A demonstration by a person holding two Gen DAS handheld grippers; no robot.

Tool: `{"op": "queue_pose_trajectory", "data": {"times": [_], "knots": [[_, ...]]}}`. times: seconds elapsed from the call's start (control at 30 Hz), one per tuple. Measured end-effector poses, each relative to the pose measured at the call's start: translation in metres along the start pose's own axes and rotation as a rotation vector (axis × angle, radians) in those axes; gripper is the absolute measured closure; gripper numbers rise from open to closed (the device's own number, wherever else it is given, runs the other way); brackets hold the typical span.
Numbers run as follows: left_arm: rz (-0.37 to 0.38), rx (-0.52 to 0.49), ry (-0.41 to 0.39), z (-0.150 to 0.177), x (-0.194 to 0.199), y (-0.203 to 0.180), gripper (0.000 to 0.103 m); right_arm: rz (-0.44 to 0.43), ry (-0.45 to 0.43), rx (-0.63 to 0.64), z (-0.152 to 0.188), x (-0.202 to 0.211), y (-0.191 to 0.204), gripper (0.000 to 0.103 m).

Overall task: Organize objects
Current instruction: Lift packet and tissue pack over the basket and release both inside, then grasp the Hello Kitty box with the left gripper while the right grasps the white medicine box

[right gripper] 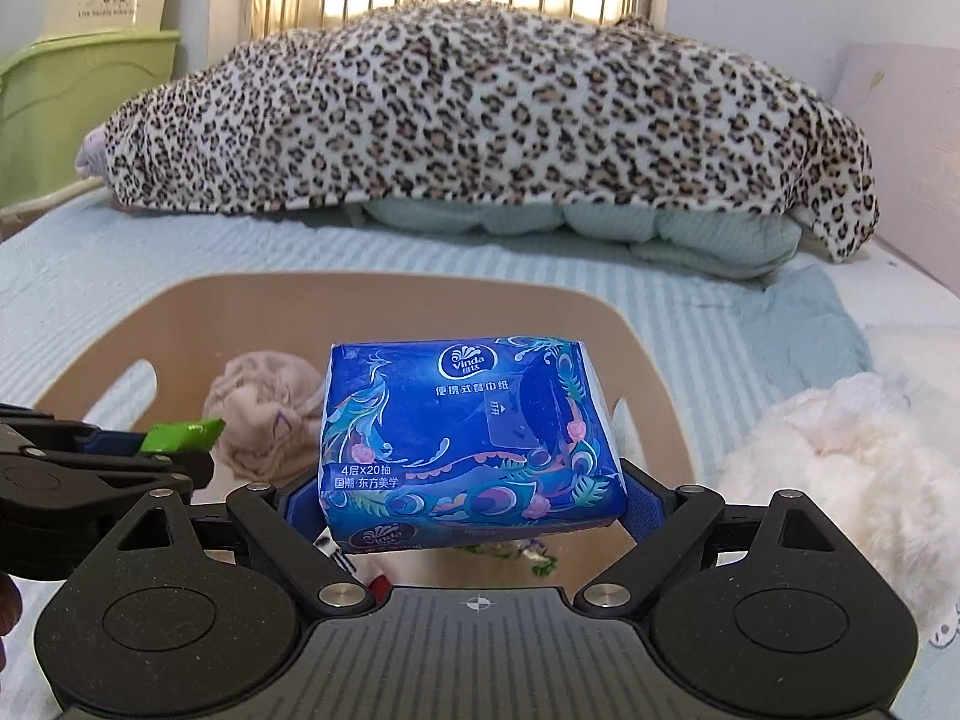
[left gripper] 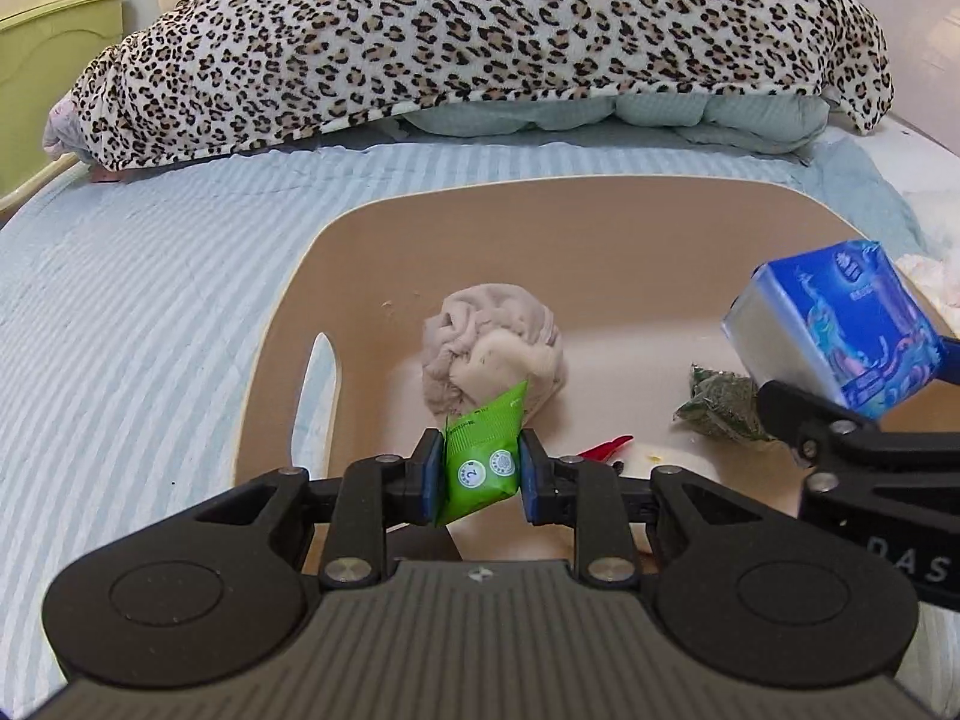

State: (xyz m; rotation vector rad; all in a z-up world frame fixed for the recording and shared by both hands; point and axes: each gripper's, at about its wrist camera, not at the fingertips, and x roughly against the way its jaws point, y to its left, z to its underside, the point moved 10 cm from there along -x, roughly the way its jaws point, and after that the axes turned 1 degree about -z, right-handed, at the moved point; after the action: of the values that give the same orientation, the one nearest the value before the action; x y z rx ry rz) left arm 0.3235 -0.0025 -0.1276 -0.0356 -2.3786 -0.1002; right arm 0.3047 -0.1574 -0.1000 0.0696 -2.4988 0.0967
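Your left gripper (left gripper: 480,471) pinches green sachet (left gripper: 483,459); right gripper (right gripper: 471,495) clamps blue tissue pack (right gripper: 468,441); beige tray (left gripper: 600,228) at 12 o'clock.

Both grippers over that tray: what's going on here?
A person is tidying things into a tan tray on the bed. The left gripper holds a green packet in its jaws, the right gripper a blue tissue pack, both above the tray. A rolled cloth already lies inside.
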Motion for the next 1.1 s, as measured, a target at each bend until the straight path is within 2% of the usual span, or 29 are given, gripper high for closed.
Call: {"op": "queue_pose_trajectory", "data": {"times": [0.1, 0.2, 0.27, 0.4, 0.6, 0.8, 0.97, 1.1], "knots": [[0.003, 0.009, -0.008, -0.003, 0.006, 0.000, 0.069, 0.007, 0.005, 0.004, 0.001, 0.002, -0.001, 0.010], [0.022, 0.058, -0.028, -0.010, 0.022, 0.001, 0.049, 0.018, -0.017, 0.011, 0.000, 0.016, -0.005, 0.008], [0.022, 0.069, -0.043, -0.014, 0.033, 0.001, 0.031, 0.024, -0.036, 0.010, -0.002, 0.026, -0.008, 0.005], [-0.007, 0.051, -0.052, -0.016, 0.052, 0.002, 0.030, 0.022, -0.049, -0.017, -0.002, 0.048, -0.017, 0.004], [0.023, 0.049, -0.059, -0.009, 0.086, 0.000, 0.025, 0.045, -0.056, -0.062, 0.016, 0.077, -0.034, 0.003], [0.054, 0.009, 0.028, 0.015, 0.097, -0.011, 0.022, 0.052, -0.013, -0.078, 0.044, 0.086, -0.041, 0.003], [0.056, -0.040, 0.124, 0.038, 0.086, -0.019, 0.021, 0.075, 0.045, -0.053, 0.072, 0.084, -0.044, 0.003], [0.082, -0.031, 0.186, 0.049, 0.072, -0.023, 0.021, 0.083, 0.092, -0.024, 0.089, 0.075, -0.045, 0.003]]}}
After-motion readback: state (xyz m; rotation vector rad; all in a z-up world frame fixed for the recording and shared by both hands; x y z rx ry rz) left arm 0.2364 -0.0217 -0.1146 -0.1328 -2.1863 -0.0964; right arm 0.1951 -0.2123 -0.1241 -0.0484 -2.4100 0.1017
